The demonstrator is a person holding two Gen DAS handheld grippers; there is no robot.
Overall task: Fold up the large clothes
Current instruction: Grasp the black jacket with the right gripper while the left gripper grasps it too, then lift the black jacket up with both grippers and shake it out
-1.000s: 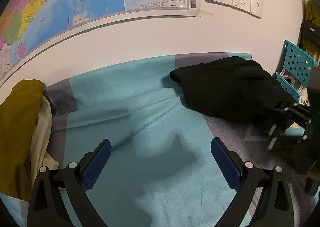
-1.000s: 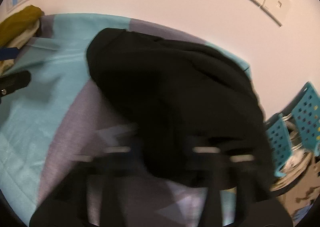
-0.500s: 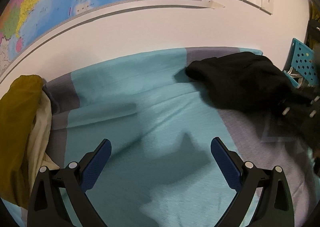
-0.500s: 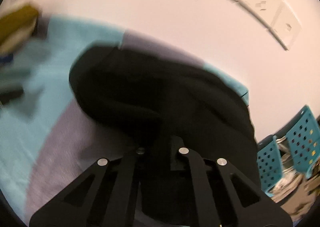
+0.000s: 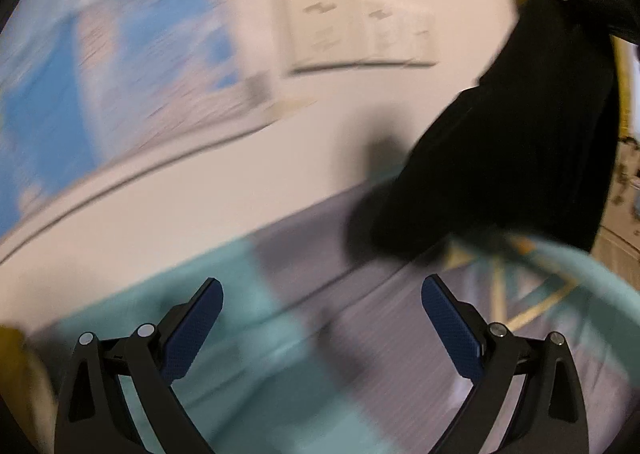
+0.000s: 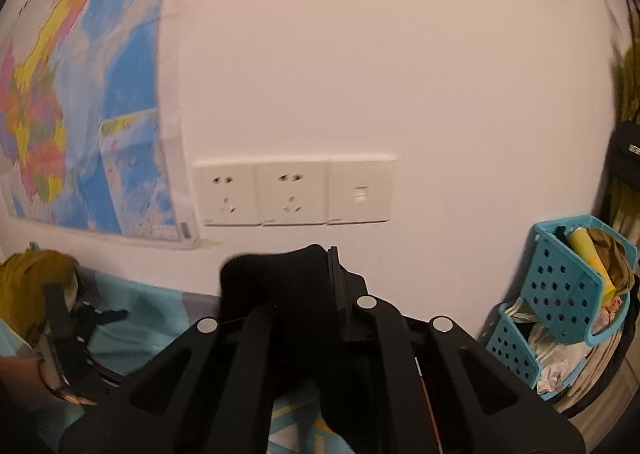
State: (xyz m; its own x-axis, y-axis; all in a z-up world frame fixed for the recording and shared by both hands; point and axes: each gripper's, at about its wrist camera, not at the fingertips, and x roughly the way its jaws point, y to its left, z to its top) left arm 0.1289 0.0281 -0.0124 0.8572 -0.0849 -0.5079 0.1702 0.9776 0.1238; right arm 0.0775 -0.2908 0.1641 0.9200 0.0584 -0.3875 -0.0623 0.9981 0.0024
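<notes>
Black garment (image 6: 280,286) pinched between right fingers (image 6: 340,294).

left view motion-blurred | black garment (image 5: 516,158) top cut off | right tongs (image 6: 320,278) tips cloth-hidden

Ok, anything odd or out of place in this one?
Nothing stands out. The right hand-held gripper holds the black garment lifted over the bed; the left hand-held gripper is open. The left view is motion-blurred.

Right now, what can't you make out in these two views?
- Black garment, left wrist view: type and shape unclear; motion blur, top cut by frame.
- Right gripper fingers: wrapped in the garment.
- Map text: blurred in both views.
- Blue basket contents: too jumbled.
</notes>
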